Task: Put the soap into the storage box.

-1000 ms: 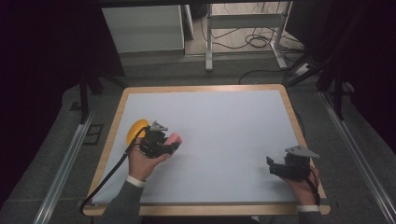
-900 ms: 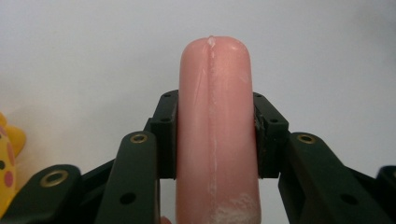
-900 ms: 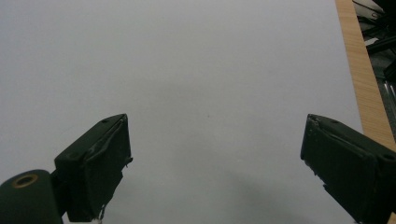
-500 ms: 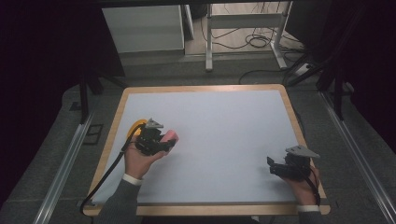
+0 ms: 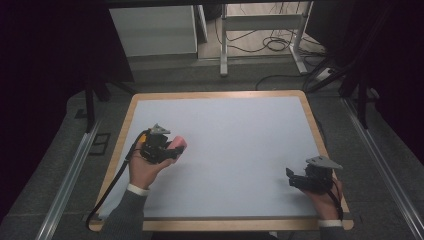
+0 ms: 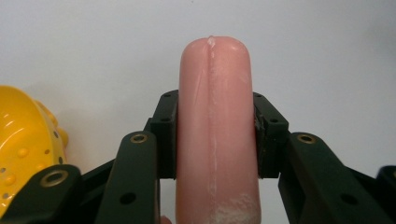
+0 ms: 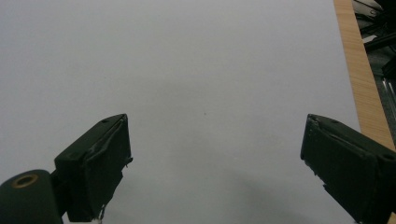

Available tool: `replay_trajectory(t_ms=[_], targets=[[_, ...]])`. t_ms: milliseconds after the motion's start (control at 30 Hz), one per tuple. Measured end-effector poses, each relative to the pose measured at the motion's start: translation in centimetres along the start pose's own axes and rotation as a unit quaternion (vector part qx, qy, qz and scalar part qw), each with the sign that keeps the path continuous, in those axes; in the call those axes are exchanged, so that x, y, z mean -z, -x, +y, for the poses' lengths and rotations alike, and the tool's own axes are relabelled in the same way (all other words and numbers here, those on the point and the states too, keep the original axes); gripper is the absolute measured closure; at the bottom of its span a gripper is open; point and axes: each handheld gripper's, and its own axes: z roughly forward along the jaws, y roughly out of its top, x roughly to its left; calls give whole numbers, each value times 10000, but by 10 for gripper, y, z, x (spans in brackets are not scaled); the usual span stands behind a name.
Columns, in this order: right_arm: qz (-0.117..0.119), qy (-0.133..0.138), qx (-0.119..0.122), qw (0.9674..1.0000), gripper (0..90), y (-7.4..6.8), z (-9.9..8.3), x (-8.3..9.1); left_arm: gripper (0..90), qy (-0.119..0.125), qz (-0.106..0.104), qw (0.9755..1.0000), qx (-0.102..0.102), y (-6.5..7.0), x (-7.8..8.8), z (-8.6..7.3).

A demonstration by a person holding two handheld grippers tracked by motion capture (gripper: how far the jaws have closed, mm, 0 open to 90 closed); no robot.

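My left tool (image 5: 172, 149) is clamped on the pink sausage (image 6: 217, 135), one pad pressing each side of it, and the rounded tip pokes out past the pads toward the far end. From above I see the sausage (image 5: 177, 145) held over the left part of the counter (image 5: 235, 125), a little in from the left edge and roughly midway between near and far. My left hand (image 5: 145, 167) wraps the tool body from the near side, cable trailing off the near-left corner. In the left gripper view a yellow thing (image 6: 23, 140) with small holes sits just left of the tool, possibly a toy piece of food; it is cut off at the frame edge, so I can't say for sure. My right tool (image 5: 295, 179) sits near the right, near corner of the counter, well apart from the sausage, its two pads spread wide with bare white surface between them (image 7: 215, 154), gripping nothing. My right hand (image 5: 325, 197) holds it low over the counter
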Motion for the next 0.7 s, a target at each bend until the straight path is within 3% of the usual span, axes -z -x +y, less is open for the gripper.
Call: replay_trajectory(t_ms=[433, 700], targets=[[-8, -6, 0, 10000, 83, 0, 0, -1, 601, 95, 28, 9999, 74, -6, 5, 1], [-10, -2, -18, 10000, 83, 1, 0, 0, 601, 71, 71, 9998, 189, -17, 7, 0]])
